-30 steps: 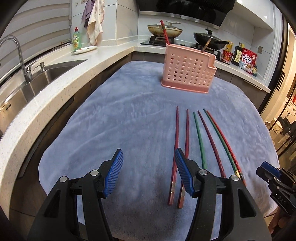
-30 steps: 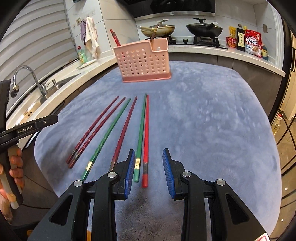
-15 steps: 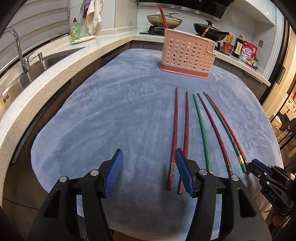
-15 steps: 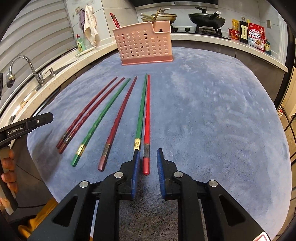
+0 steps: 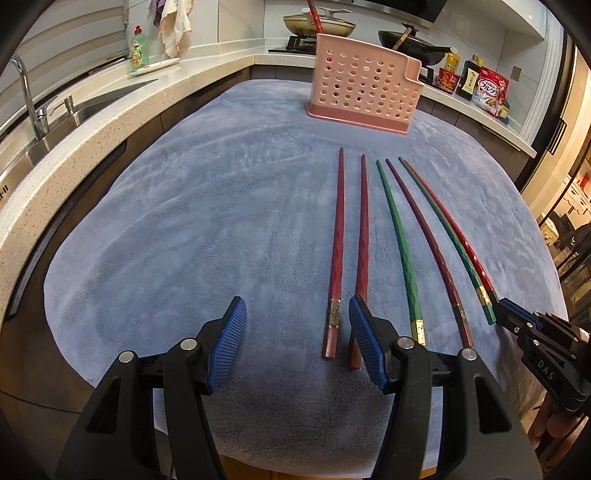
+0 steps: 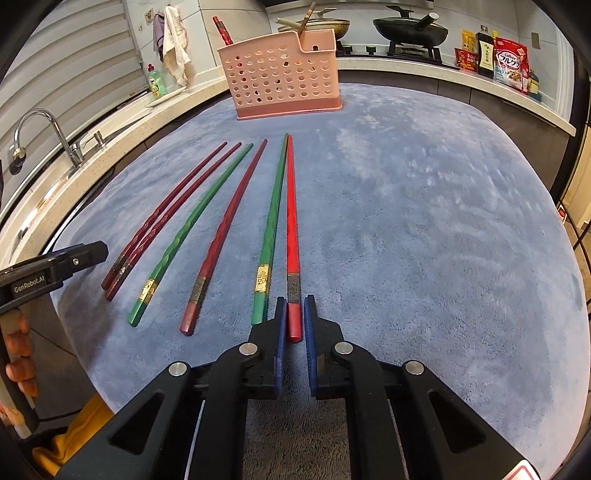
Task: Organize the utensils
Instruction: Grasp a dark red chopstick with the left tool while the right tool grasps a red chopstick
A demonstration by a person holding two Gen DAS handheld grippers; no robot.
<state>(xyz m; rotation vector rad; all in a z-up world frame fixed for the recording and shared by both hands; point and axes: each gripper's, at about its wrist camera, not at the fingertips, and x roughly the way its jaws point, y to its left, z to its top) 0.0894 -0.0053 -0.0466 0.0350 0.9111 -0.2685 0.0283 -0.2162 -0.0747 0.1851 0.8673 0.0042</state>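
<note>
Several chopsticks lie side by side on a blue-grey cloth [image 6: 424, 229]: two dark red ones [image 5: 338, 251], green ones and a bright red chopstick [image 6: 291, 229]. A pink perforated utensil basket [image 6: 284, 77] stands at the far end, also in the left wrist view [image 5: 364, 96], with a chopstick standing in it. My right gripper [image 6: 294, 314] has its jaws narrowed around the butt of the bright red chopstick, a small gap showing each side. My left gripper [image 5: 295, 332] is open and empty, low over the cloth by the dark red pair's butts.
A stone counter with a sink and tap [image 5: 26, 92] runs along the left. A stove with pans [image 6: 410, 29] and food packets [image 6: 509, 62] are behind the basket. The cloth's front edge is just under both grippers.
My right gripper has moved forward and closed in around the bright red chopstick's butt. My left gripper has dropped lower toward the dark red pair, still open.
</note>
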